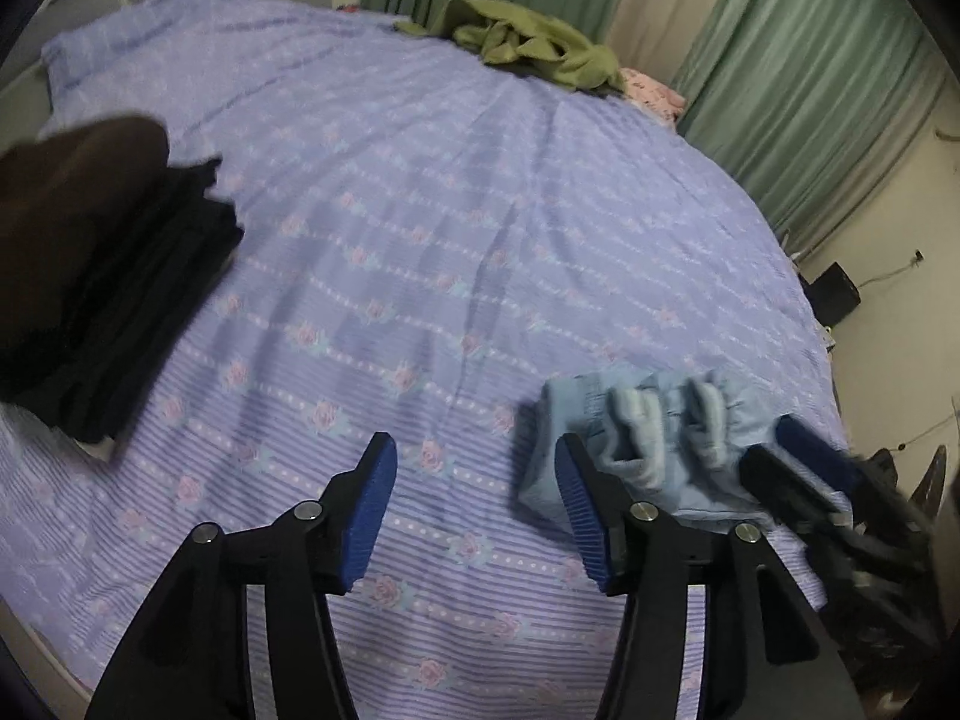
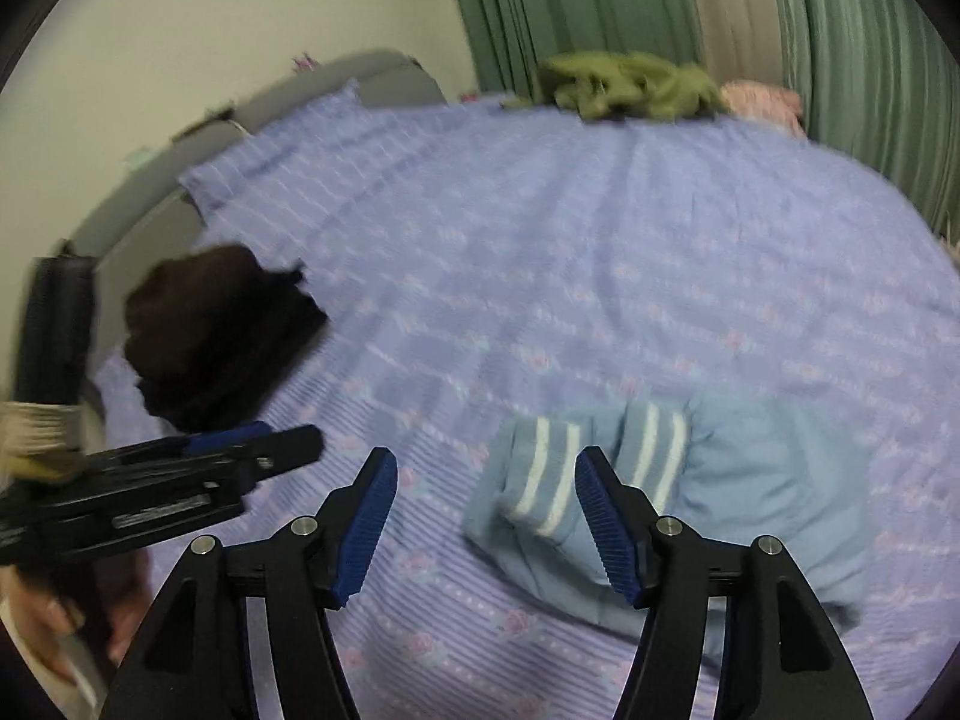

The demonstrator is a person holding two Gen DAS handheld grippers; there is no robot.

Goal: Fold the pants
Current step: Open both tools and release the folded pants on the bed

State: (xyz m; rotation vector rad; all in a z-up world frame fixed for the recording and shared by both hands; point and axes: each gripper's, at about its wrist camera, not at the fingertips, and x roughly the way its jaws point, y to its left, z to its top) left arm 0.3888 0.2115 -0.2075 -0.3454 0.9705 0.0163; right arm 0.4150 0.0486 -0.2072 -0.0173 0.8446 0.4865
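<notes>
My left tool [image 1: 477,501] is spread wide with nothing between its blue pads, hanging over the bed [image 1: 420,228] and its lilac flowered sheet. My right tool [image 2: 486,516] is just as wide open and also holds nothing; its right finger crosses in front of the folded pants [image 2: 750,480], but I cannot tell whether it touches them. The pants are a light blue bundle with white stripes, lying on the near right part of the bed, just ahead of the right tool and to the right of the left one. In the left wrist view the right tool [image 1: 798,468] shows blurred at the far side of the bundle; in the right wrist view the left tool [image 2: 240,450] sits low at the left. Further back on the left lies a stack of dark folded clothes [image 1: 102,294]. At the far edge a crumpled olive-green garment [image 1: 528,42] rests beside something pink [image 1: 651,93], with green curtains [image 1: 810,90] behind.
</notes>
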